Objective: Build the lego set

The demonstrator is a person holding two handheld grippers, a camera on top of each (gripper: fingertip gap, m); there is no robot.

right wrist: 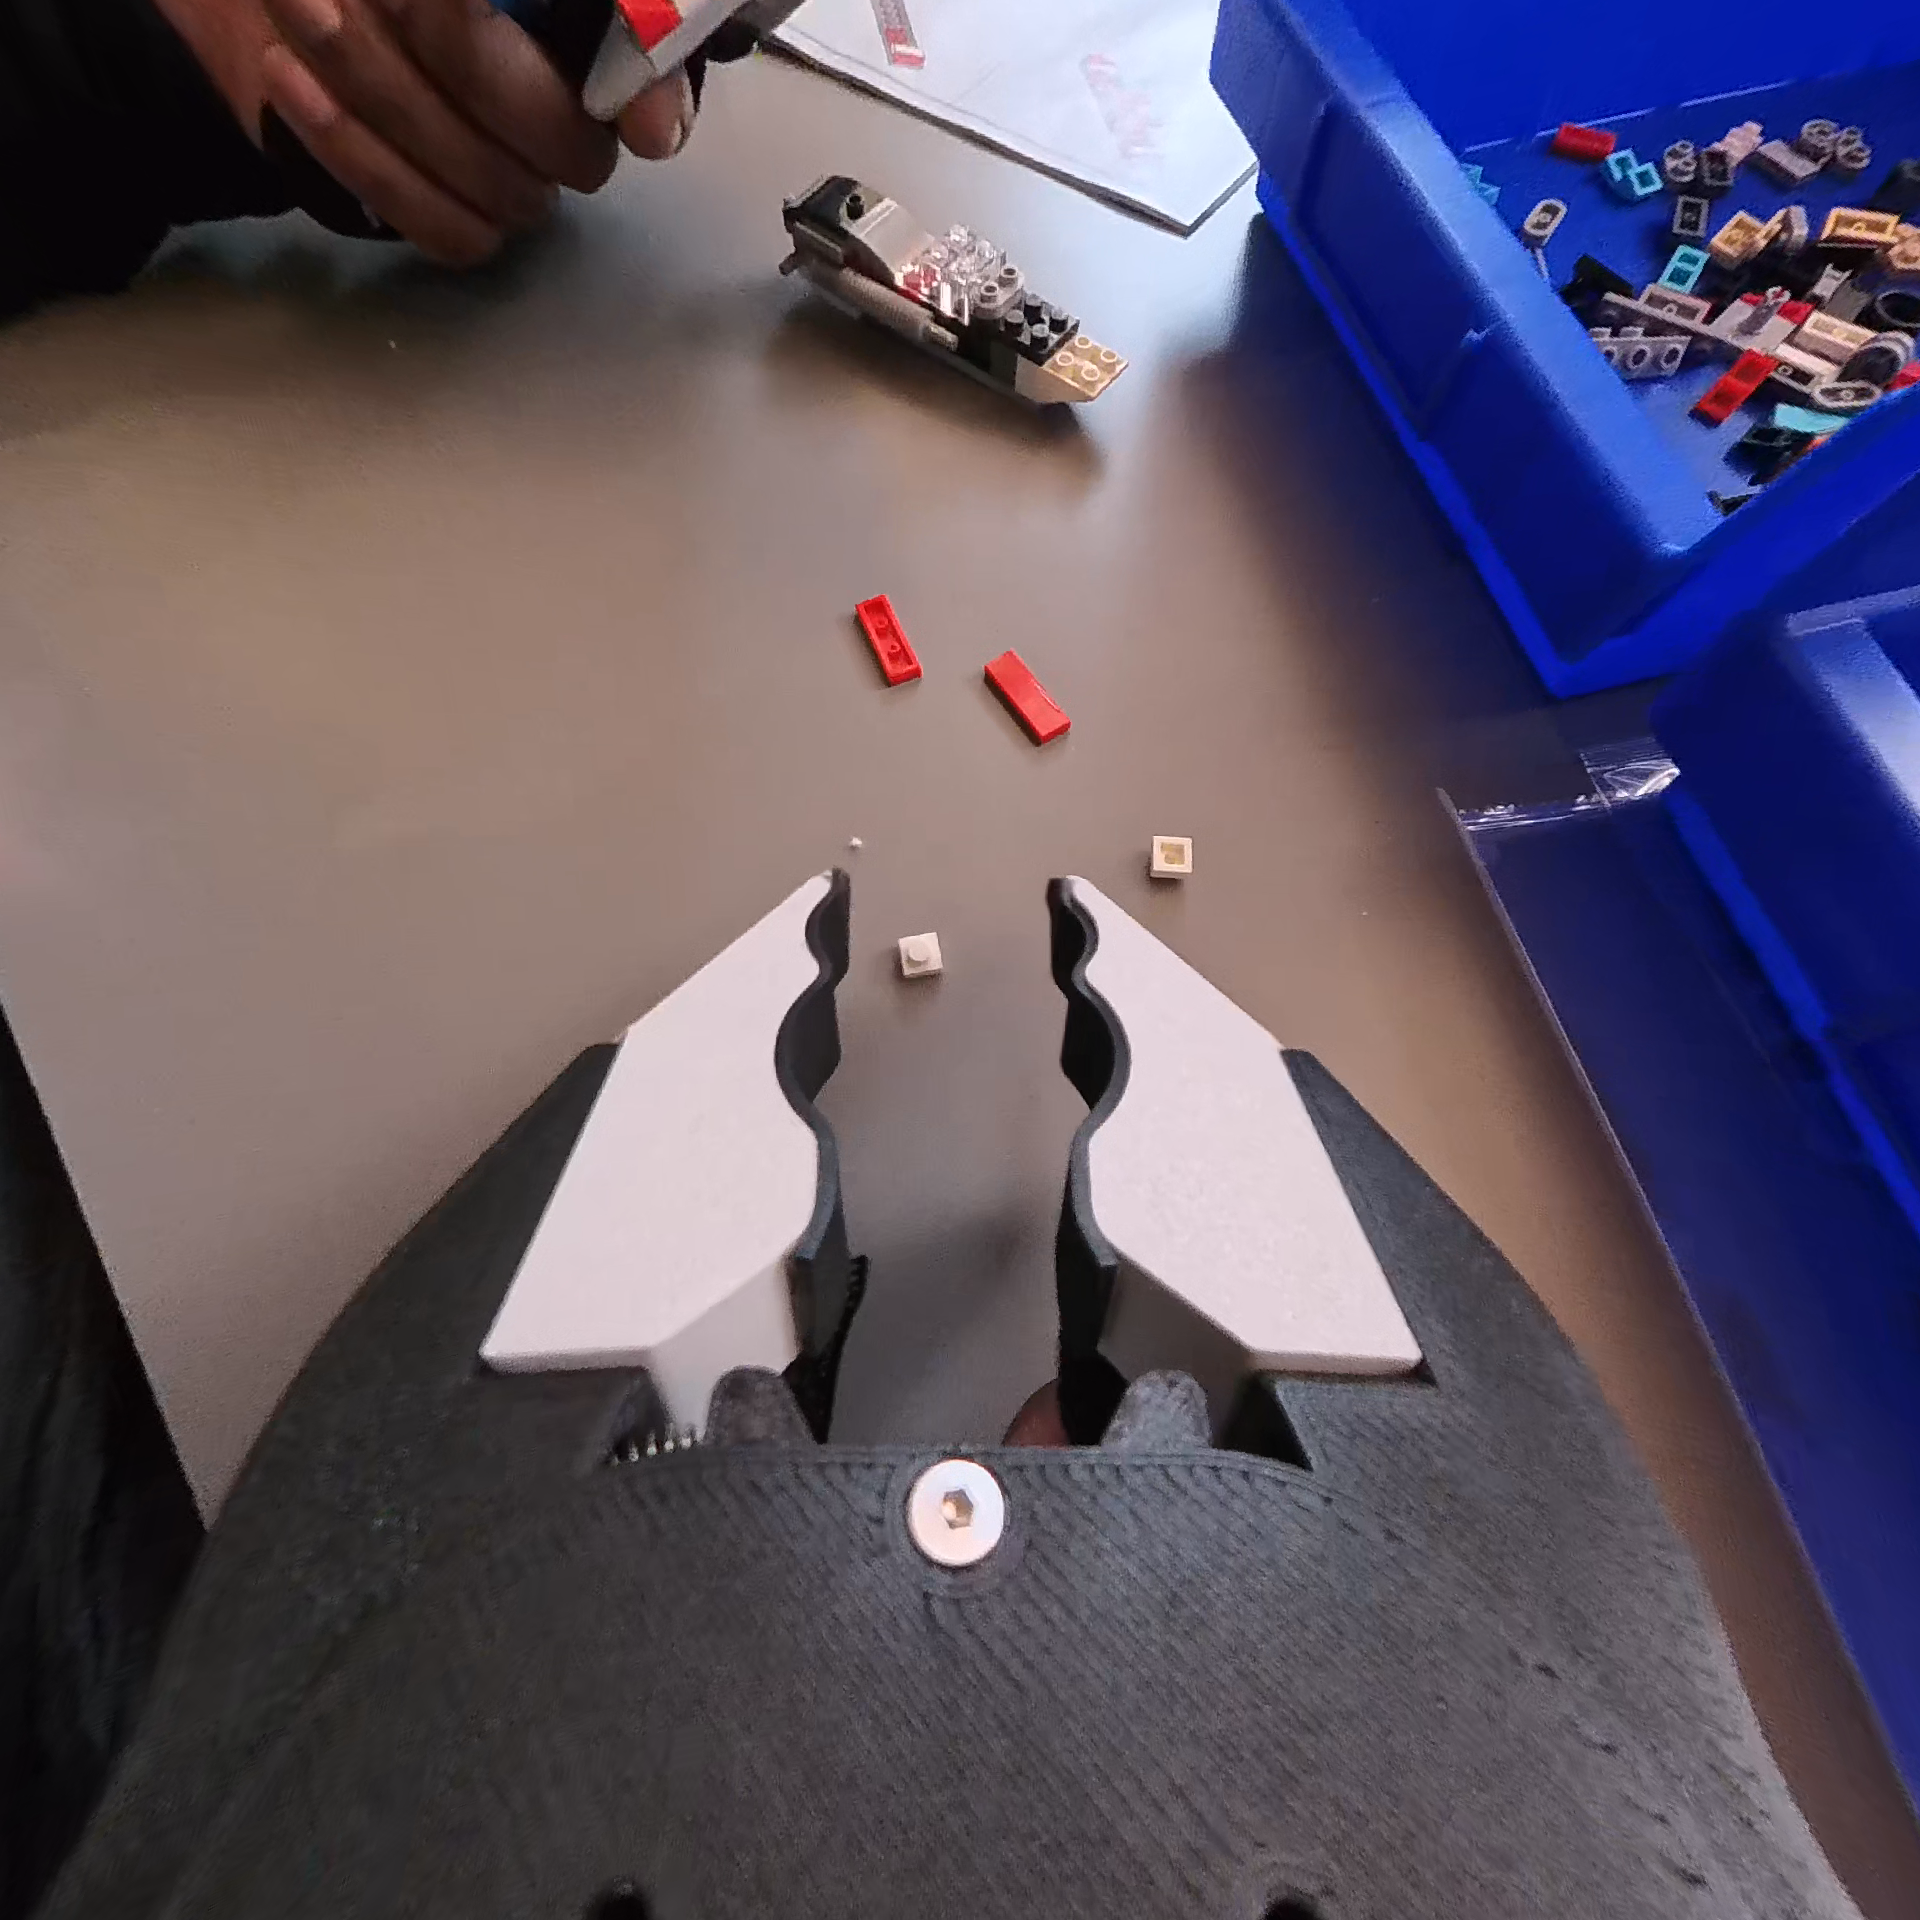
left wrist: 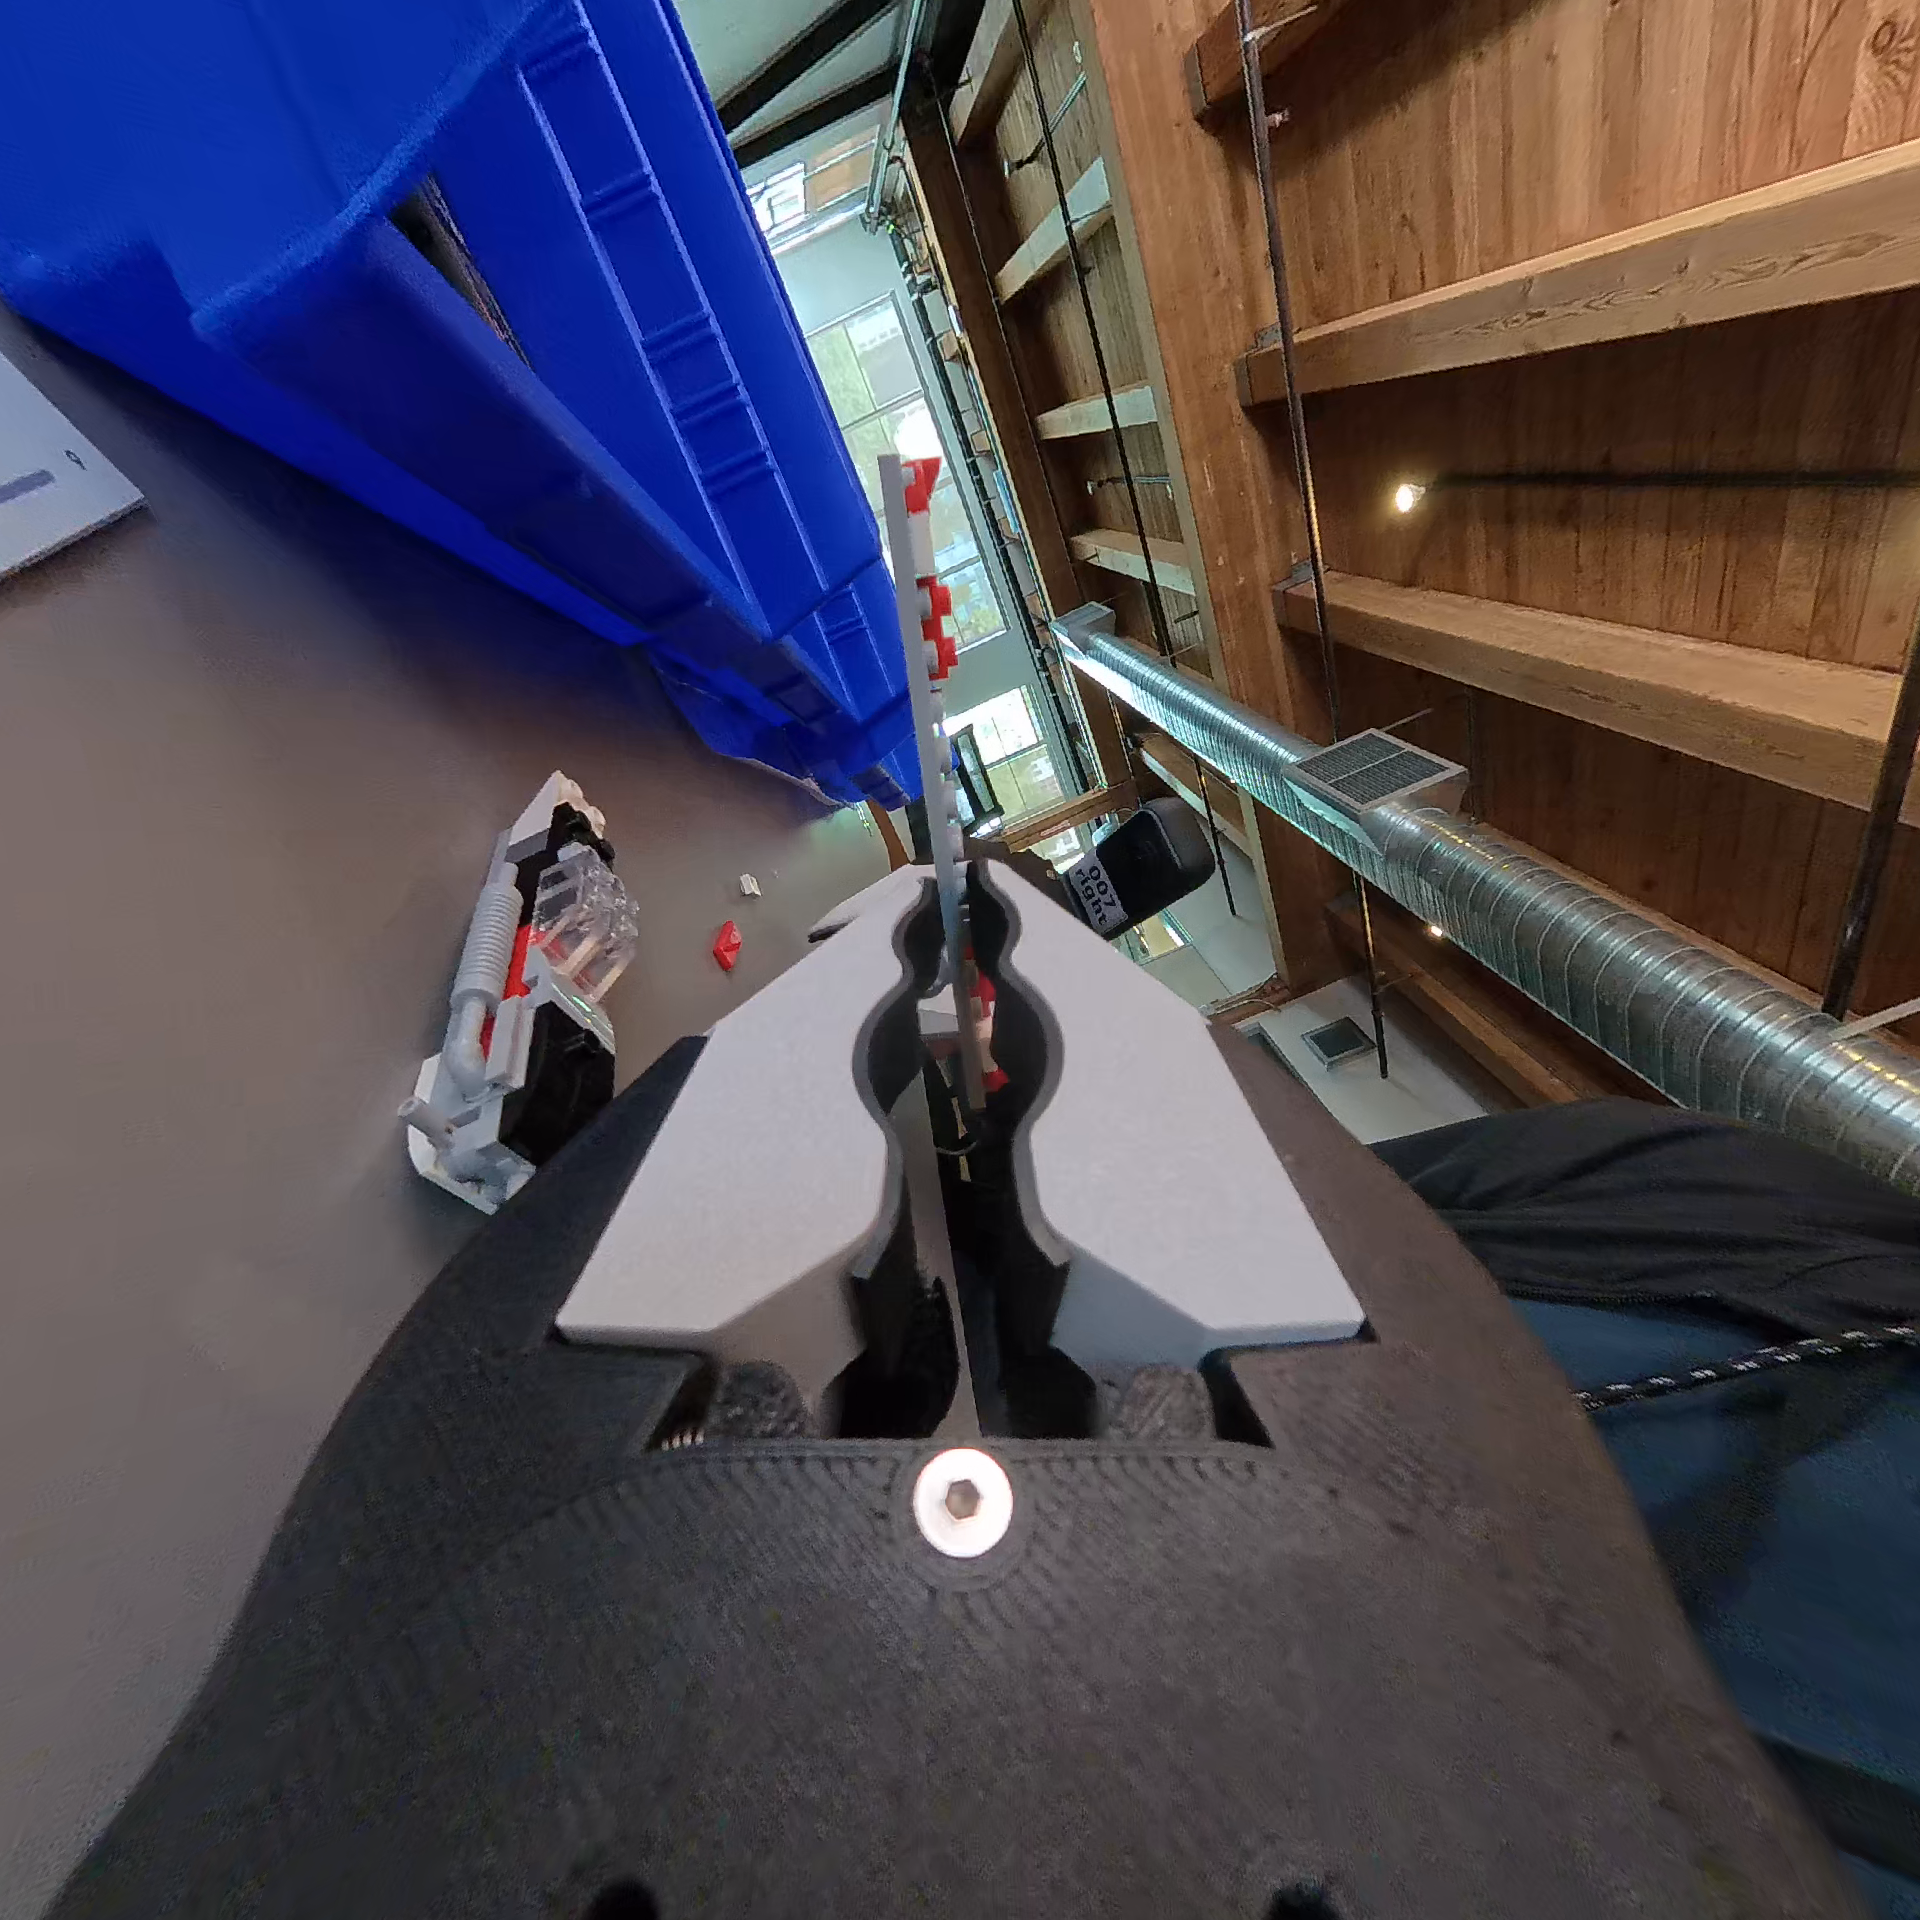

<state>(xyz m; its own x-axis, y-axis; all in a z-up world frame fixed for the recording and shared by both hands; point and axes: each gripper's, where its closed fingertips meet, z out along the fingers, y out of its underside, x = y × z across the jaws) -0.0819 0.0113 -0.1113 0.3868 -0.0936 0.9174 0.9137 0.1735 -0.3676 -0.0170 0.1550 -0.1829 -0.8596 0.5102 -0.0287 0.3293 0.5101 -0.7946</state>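
- Left gripper point(left wrist: 961, 883): pale grey fingers w/ black wavy pads, black ribbed body, silver screw.
- Long plate point(left wrist: 920, 665) in it: grey w/ red + white bits.
- Right gripper point(right wrist: 945, 894): same grey/black.
- Table point(right wrist: 416, 623): plain grey-brown.
- Two flat tiles point(right wrist: 888, 639), point(right wrist: 1027, 696): red.
- Two small squares point(right wrist: 921, 954), point(right wrist: 1171, 858): off-white.
- Model point(right wrist: 951, 296): black, grey, white, clear block, tan tip.
- Bins point(right wrist: 1455, 312): bright blue; loose pieces point(right wrist: 1745, 281) mixed grey, black, red, teal, tan.
- Booklet point(right wrist: 1039, 104): white, faint red print.
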